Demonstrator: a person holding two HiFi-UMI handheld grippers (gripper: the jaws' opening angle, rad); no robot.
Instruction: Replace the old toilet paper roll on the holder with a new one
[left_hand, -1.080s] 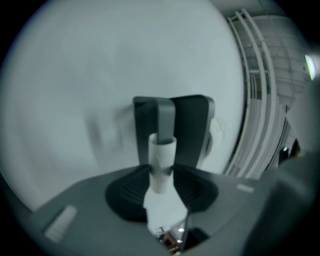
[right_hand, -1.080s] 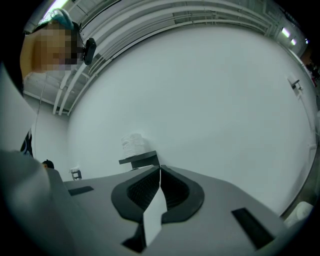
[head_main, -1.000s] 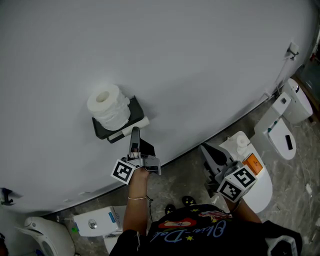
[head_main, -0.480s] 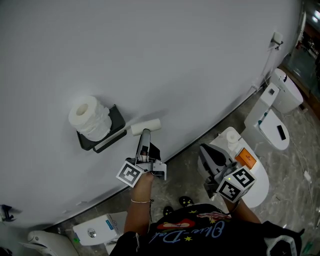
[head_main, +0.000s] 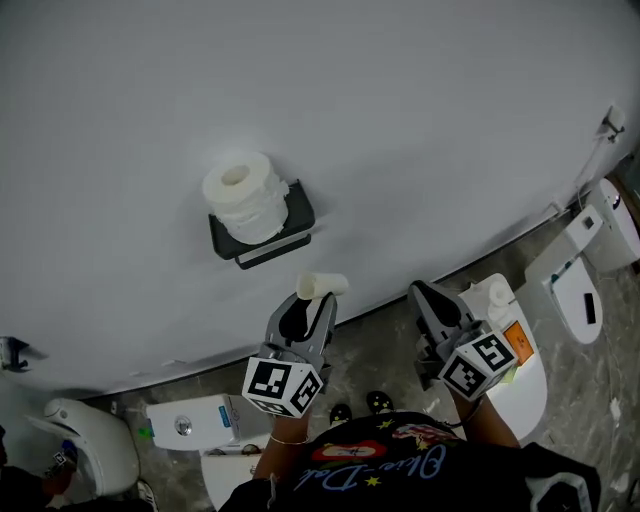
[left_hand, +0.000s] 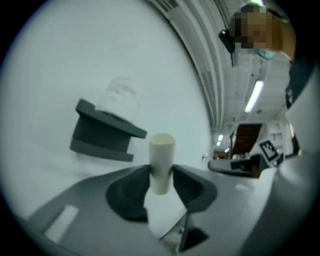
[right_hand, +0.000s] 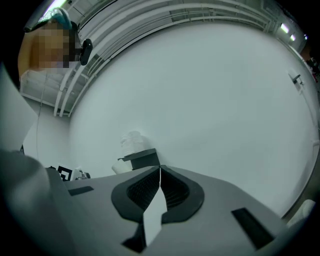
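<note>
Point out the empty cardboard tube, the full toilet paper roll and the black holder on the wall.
cardboard tube (left_hand: 161, 150): left gripper view, upper side wall.
toilet paper roll (head_main: 255, 210): head view, outer layers.
holder (head_main: 302, 212): head view, right side panel.

A dark holder is fixed on the white wall. Its top makes a small shelf, and a white roll stands there on its end, touching the wall.

Below, the grey marbled floor meets the wall. White toilets stand on it: two at the far right near the wall and one at the lower left. Just beside this one is a white tank.
</note>
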